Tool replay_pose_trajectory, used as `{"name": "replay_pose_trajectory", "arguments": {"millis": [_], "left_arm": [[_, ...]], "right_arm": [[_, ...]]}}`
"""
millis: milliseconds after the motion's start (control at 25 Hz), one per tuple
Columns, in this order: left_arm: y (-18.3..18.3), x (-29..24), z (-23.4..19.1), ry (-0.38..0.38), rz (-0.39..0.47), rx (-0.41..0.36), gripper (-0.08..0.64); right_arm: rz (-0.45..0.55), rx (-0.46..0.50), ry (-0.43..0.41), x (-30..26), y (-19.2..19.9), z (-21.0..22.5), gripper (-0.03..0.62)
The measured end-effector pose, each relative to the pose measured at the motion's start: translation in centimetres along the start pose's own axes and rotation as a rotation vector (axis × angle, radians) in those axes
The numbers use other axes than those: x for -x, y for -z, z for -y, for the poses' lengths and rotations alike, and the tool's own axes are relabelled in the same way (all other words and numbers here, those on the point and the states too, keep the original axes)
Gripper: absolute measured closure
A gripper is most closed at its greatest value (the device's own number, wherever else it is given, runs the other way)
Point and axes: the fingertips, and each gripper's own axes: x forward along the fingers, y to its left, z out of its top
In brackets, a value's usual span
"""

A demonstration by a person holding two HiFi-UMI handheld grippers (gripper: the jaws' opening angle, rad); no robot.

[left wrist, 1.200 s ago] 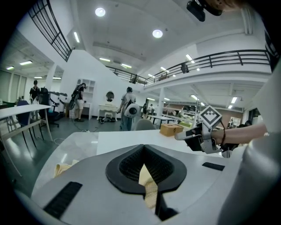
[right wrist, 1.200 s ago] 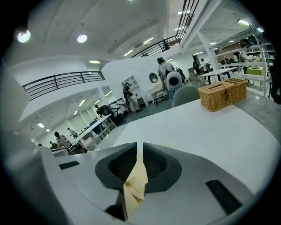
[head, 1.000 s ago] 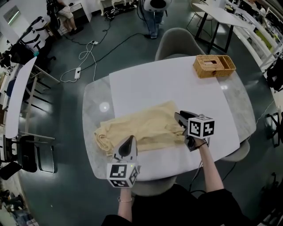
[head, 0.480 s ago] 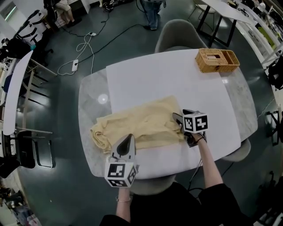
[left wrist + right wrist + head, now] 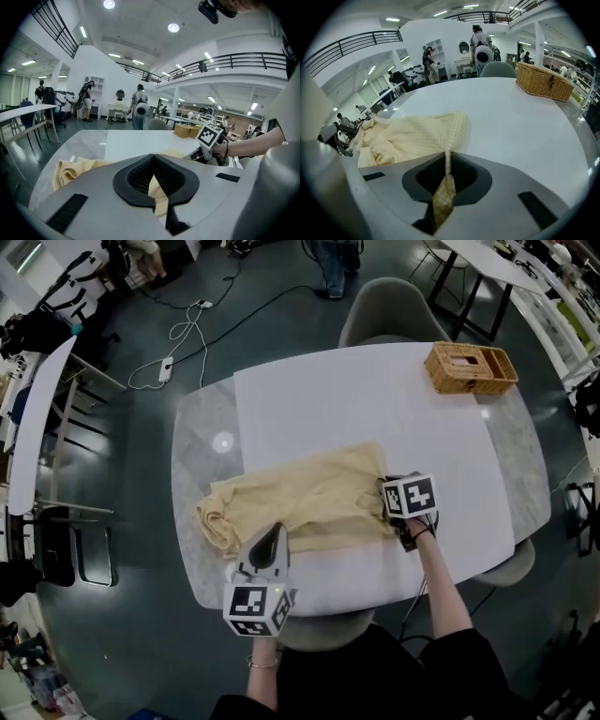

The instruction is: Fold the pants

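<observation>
Pale-yellow pants (image 5: 300, 502) lie across the near half of the table (image 5: 375, 399). They are fairly flat toward my right and bunched into wrinkled folds at the left end, where they run off the white top onto the grey marbled border. Up close the cloth (image 5: 412, 136) shows a fine check weave. My left gripper (image 5: 277, 531) sits at the near edge of the pants; in its own view the jaws are pressed together on a strip of the fabric (image 5: 157, 190). My right gripper (image 5: 387, 491) is at the right end, jaws clamped on a thin fold that rises off the pants into the slot (image 5: 443, 197). From the head view its cube (image 5: 410, 496) covers most of those jaws, so I read that grip only from the right gripper view. A wicker basket (image 5: 471, 369) stands at the far right corner, well apart from the pants. It has an opening in its top, but I cannot tell what is inside. A grey chair (image 5: 389, 320) stands at the far side, its seat partly hidden behind the table.
</observation>
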Motion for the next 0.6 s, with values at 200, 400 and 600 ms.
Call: {"name": "replay_pose_trajectory", "arguments": {"millis": [200,400,600], "left_arm": [[0.2,1.1,-1.0,-0.029,0.003,0.002,0.546],[0.4,2.3,-1.7,-0.053,0.007,-0.001,0.546],[0.1,3.5,-2.1,-0.068,0.029,0.003,0.546]], "right_arm": [[0.026,-0.080,-0.037,1.3,-0.9,-0.2,0.558],[0.046,-0.132,-0.062,2.9,-2.0,-1.0,0.558],[0.065,-0.168,-0.091,5.1,-3.4,-2.5,0.558]]}}
